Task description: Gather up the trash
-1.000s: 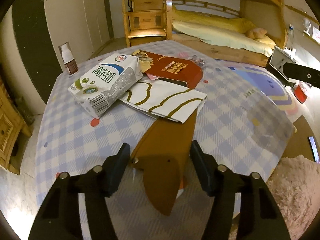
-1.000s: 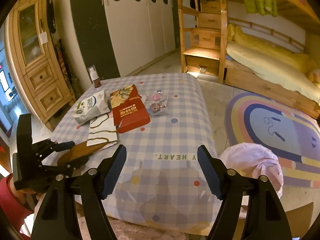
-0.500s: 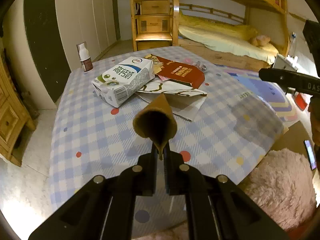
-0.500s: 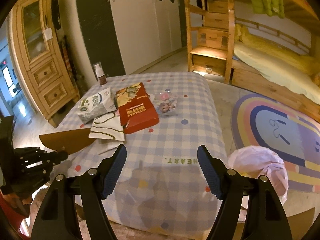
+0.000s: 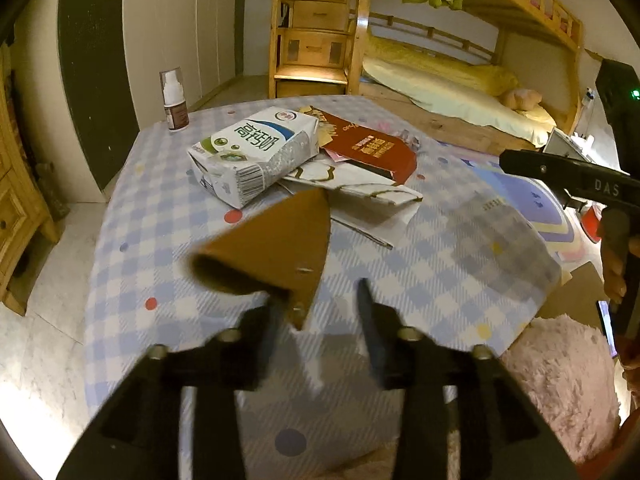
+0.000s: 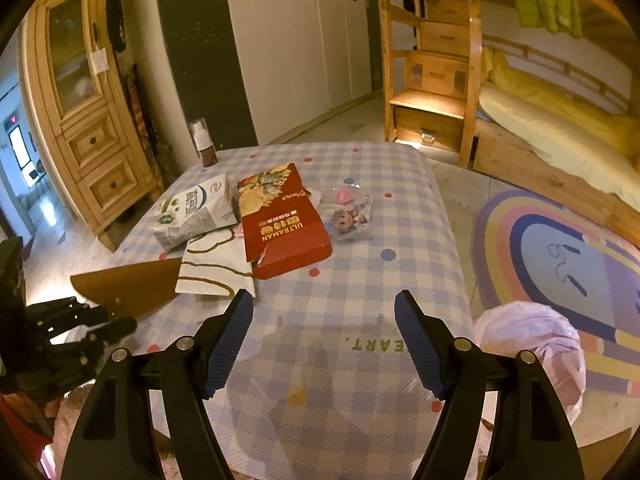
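Note:
A brown cardboard piece (image 5: 276,248) hangs over the checked table (image 5: 400,280), its pointed end between the jaws of my left gripper (image 5: 316,296). Those jaws are opening. The card's tip rests against the left finger (image 5: 264,316), and the right finger stands clear of it. The card (image 6: 132,286) and left gripper (image 6: 100,320) also show in the right wrist view. Behind lie a milk carton (image 5: 252,152), a white paper bag with gold lines (image 5: 360,188) and a red box (image 5: 372,152). My right gripper (image 6: 324,312) is open above the table's near edge, holding nothing.
A small pump bottle (image 6: 204,144) stands at the table's far corner, and a toy packet (image 6: 348,212) lies beside the red box (image 6: 284,228). A pink plastic bag (image 6: 532,344) sits on the floor to the right. A wooden cabinet (image 6: 84,120) and a bunk bed (image 6: 560,128) flank the table.
The left gripper shut on the card's tip and lifted it, curled, off the table. Its jaws have now parted again and the card has tipped to the left. The right gripper stays open.

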Demonstrator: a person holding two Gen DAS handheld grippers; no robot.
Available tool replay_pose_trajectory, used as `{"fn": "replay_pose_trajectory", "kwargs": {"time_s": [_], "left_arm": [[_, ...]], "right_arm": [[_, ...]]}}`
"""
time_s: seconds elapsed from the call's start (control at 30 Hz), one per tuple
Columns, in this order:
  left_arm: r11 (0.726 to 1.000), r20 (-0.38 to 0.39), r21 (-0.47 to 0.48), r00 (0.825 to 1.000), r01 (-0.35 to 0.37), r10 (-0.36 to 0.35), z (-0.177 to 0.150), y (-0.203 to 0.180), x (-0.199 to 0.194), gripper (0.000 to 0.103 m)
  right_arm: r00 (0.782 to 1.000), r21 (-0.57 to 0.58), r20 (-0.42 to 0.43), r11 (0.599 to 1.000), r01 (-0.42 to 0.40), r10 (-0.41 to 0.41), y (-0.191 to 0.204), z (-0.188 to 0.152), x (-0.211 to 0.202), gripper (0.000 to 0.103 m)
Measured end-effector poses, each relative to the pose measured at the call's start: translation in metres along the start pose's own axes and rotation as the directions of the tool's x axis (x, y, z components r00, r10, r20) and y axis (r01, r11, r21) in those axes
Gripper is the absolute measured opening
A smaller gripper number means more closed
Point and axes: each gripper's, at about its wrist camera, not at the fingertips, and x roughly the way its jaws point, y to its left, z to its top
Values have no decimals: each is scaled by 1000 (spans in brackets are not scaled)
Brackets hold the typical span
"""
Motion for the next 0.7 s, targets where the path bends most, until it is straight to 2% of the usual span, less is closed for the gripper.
{"fn": "replay_pose_trajectory", "kwargs": {"time_s": [0.2,0.3,0.53,0.57,0.6,0.63,0.7], "left_arm": [[999,20,-34,1000,17,-17,11,6,5,43],[998,-10,-56,1000,12,-12,14,9,6,43],[999,50,-27,998,37,-36,6,4,-27,43],[1000,61,-18,998,17,-16,7,5,-27,51],[1000,60,-13,998,-15,16,9,7,-23,64],[999,61,-14,998,-31,32,9,10,-19,68],[998,41,-25,998,-51,52,12,19,-4,71]], "right_arm": [[1000,7,-11,1000,11,-10,-4,-4,1,73],[1000,7,-13,1000,16,-16,-8,-5,-1,73],[1000,29,-19,999,13,-12,-15,-6,3,73],[1000,28,-22,1000,10,-9,-14,-6,4,73],[1000,25,-22,1000,7,-6,-13,-6,5,73],[1000,21,-22,1000,3,-2,-11,-5,5,73],[1000,7,-18,1000,-1,1,-6,-4,4,73]]}}
